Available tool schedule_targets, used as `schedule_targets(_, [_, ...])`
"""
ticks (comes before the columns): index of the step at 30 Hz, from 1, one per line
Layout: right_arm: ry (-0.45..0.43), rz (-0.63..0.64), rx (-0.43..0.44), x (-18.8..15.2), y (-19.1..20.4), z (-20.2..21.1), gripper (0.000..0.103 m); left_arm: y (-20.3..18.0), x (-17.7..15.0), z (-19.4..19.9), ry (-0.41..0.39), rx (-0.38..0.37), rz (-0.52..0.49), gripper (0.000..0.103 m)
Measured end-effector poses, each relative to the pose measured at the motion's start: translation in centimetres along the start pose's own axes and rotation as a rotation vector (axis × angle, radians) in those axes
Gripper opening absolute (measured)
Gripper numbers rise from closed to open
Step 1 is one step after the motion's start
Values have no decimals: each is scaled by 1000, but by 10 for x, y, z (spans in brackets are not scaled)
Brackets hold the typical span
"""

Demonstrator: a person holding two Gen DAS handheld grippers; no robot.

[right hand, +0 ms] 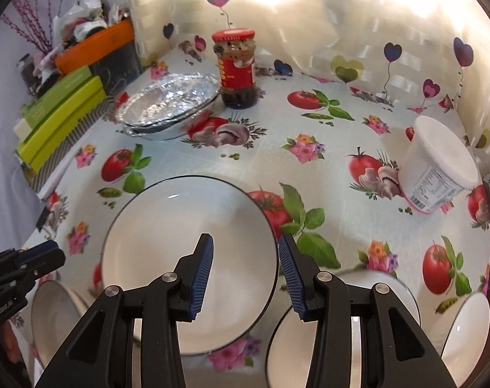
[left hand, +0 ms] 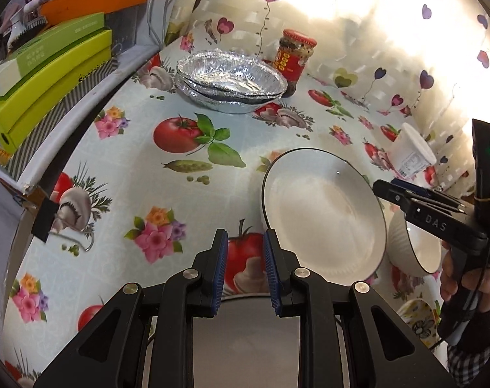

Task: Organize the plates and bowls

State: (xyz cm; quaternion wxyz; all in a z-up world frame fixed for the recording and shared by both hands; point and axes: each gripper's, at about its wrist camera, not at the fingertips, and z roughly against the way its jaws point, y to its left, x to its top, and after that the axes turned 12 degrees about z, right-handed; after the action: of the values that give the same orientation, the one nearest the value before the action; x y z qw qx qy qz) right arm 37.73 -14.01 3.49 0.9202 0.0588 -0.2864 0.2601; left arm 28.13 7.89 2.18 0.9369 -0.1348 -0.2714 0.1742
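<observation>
Plate (right hand: 167, 226) — rim beside bowl (right hand: 358, 291)

Left gripper (left hand: 245, 242) and right gripper (right hand: 245, 252): black angular linkage arms with round silver pivot screws; fingers faced with ribbed blue pads (left hand: 221, 258). The right gripper's body bears white "DAS" lettering and a green indicator light. The hand (left hand: 471, 283) gripping its handle emerges from a checked sleeve (left hand: 468, 363).

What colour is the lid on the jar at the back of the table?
Red; the jar lid shows best in the right wrist view.
</observation>
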Motion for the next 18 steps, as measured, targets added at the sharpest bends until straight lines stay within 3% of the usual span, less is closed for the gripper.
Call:
schedule_targets(13, [46, -3, 62, 10, -18, -38, 41, -10, 6, -41, 112, -6, 22, 23])
schedule_targets(18, [65, 11, 78, 10, -18, -46, 29, -14, 6, -46, 122, -2, 13, 23])
